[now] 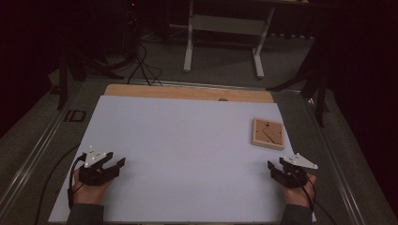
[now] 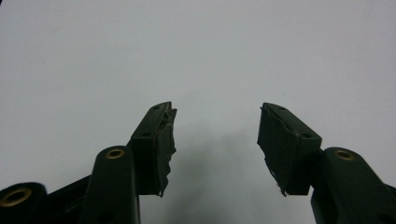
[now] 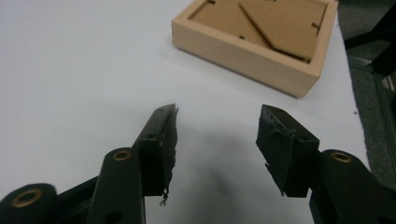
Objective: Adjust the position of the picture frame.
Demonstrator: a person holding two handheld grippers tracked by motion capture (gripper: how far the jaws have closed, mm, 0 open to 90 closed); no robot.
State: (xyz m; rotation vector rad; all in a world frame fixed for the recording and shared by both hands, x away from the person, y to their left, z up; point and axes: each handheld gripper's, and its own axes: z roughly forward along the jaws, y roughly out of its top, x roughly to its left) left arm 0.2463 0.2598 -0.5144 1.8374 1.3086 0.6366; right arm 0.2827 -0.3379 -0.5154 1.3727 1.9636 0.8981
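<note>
Large pale-blue rectangular table sheet [image 1: 187,150] covers mid frame. Square light-wood picture frame [image 1: 268,133], brown backing up, lies flat right of centre, near right edge. Left black two-jaw gripper [image 1: 118,162] lower left, jaws released, empty. Right black two-jaw gripper [image 1: 271,166] lower right, just below frame, jaws apart, empty.

- Left gripper [image 1: 110,164]: black body, pale grey three-cornered plate on top bearing a few dark dots; a black cable trailed from behind it in a loop.
- Right gripper [image 1: 275,168]: same black build, same grey plate on top, thin black cable behind it.
- Jaw arms on both were matt black with brass-coloured ringed pivot holes near the base.
- Pads [image 2: 287,144] were dark rubber, ragged and torn along the inner edges; small screw holes showed on the outer faces.
- Both sleeves were dark grey-green at the cuffs.
</note>
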